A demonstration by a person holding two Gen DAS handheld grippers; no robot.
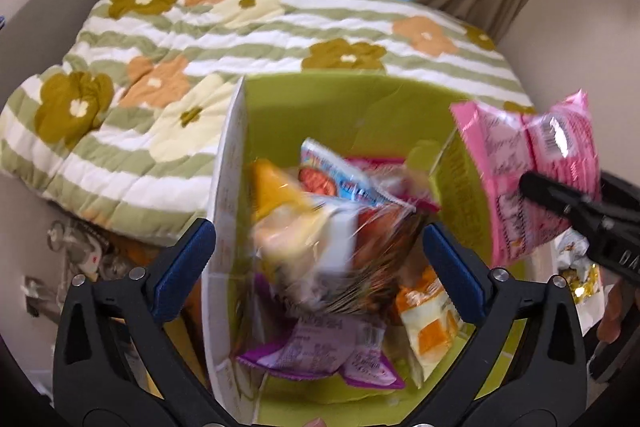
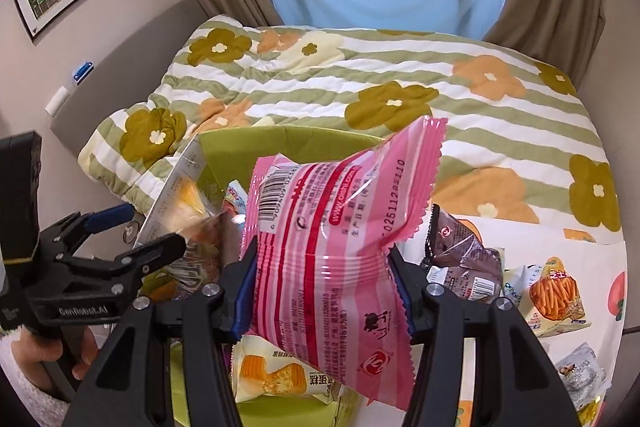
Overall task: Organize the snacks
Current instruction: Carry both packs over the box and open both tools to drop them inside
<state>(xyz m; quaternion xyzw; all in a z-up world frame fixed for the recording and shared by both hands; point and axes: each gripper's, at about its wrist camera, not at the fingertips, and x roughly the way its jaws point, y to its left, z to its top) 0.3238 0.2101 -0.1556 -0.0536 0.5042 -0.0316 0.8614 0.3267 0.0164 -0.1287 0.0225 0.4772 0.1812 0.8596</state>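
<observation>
Snacks [image 1: 320, 227] blurred between left fingers [image 1: 188, 267]

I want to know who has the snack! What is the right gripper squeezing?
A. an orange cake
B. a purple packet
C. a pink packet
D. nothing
C: the right gripper has both fingers pressed against the pink packet, holding it up over the green box.

My worktop [image 2: 600, 263] wears a white printed cloth. On it stand the green box [image 2: 288, 139] and loose snack packets: a brown one [image 2: 464, 251], a cheese-stick bag [image 2: 556, 295], another [image 2: 580, 371] near the edge. The flowered bed [image 2: 400, 79] lies beyond.
</observation>
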